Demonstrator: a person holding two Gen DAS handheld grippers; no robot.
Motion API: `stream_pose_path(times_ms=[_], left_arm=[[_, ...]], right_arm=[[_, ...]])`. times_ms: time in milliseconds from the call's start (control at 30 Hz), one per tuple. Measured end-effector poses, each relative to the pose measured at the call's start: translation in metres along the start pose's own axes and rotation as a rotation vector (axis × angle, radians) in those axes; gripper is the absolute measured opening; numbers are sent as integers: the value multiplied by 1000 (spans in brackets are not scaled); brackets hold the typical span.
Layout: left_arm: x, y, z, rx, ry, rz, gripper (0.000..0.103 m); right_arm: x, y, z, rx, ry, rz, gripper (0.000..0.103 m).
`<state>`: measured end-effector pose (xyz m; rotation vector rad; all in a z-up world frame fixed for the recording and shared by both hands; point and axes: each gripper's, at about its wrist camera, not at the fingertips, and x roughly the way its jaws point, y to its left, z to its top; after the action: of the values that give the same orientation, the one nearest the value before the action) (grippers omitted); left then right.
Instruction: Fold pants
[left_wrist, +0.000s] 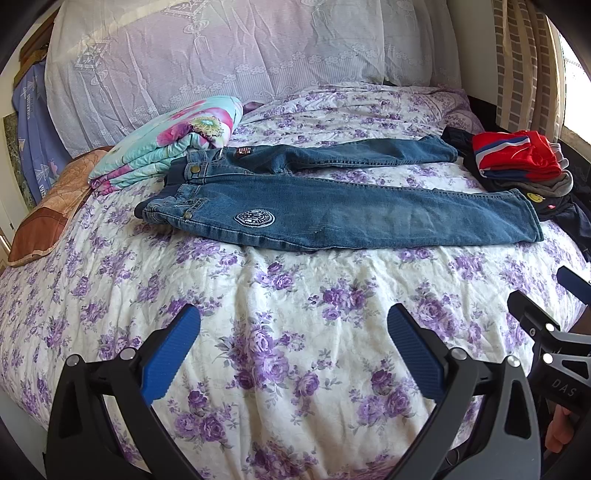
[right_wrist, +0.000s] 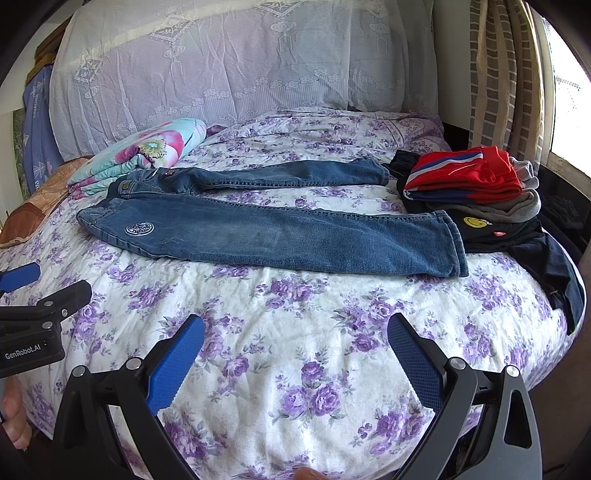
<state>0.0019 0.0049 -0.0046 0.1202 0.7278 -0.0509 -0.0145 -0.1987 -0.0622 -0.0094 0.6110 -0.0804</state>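
Observation:
A small pair of blue jeans (left_wrist: 332, 218) (right_wrist: 280, 236) lies spread flat across the bed, waistband to the left, leg cuffs to the right. The near leg carries a round white patch (left_wrist: 255, 218) (right_wrist: 139, 229); the far leg lies apart behind it. My left gripper (left_wrist: 293, 325) hovers open over the bedspread, well short of the jeans, with nothing between its blue pads. My right gripper (right_wrist: 295, 332) is likewise open and empty, near the bed's front edge. Each gripper shows at the edge of the other's view: the right gripper (left_wrist: 546, 317), the left gripper (right_wrist: 40, 295).
The bed wears a white spread with purple flowers (left_wrist: 295, 295) (right_wrist: 295, 314). A folded turquoise floral blanket (left_wrist: 166, 147) (right_wrist: 140, 155) touches the waistband at left. A pile of clothes topped by a red garment (left_wrist: 517, 158) (right_wrist: 465, 177) sits by the cuffs at right. Pillows under a lace cover (left_wrist: 221, 55) stand behind.

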Motion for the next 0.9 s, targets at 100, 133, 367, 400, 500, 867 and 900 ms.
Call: stream_pose_path(times_ms=[100, 133, 367, 400, 500, 867, 900], left_arm=[[0, 0, 0, 1, -1, 1, 99], [0, 0, 0, 1, 0, 1, 99], [0, 0, 0, 0, 0, 2, 99], [0, 0, 0, 0, -1, 1, 99], [0, 0, 0, 0, 0, 2, 99], [0, 0, 0, 2, 0, 1, 99], [0, 0, 0, 2, 2, 0, 99]], right_arm=[[1, 1, -1, 1, 1, -1, 100], [0, 0, 0, 0, 1, 0, 100], [1, 1, -1, 0, 2, 0, 100], [0, 0, 0, 0, 2, -1, 100], [0, 0, 0, -1, 2, -1, 100], [1, 0, 0, -1, 5, -1, 100], [1, 0, 0, -1, 6, 0, 100]])
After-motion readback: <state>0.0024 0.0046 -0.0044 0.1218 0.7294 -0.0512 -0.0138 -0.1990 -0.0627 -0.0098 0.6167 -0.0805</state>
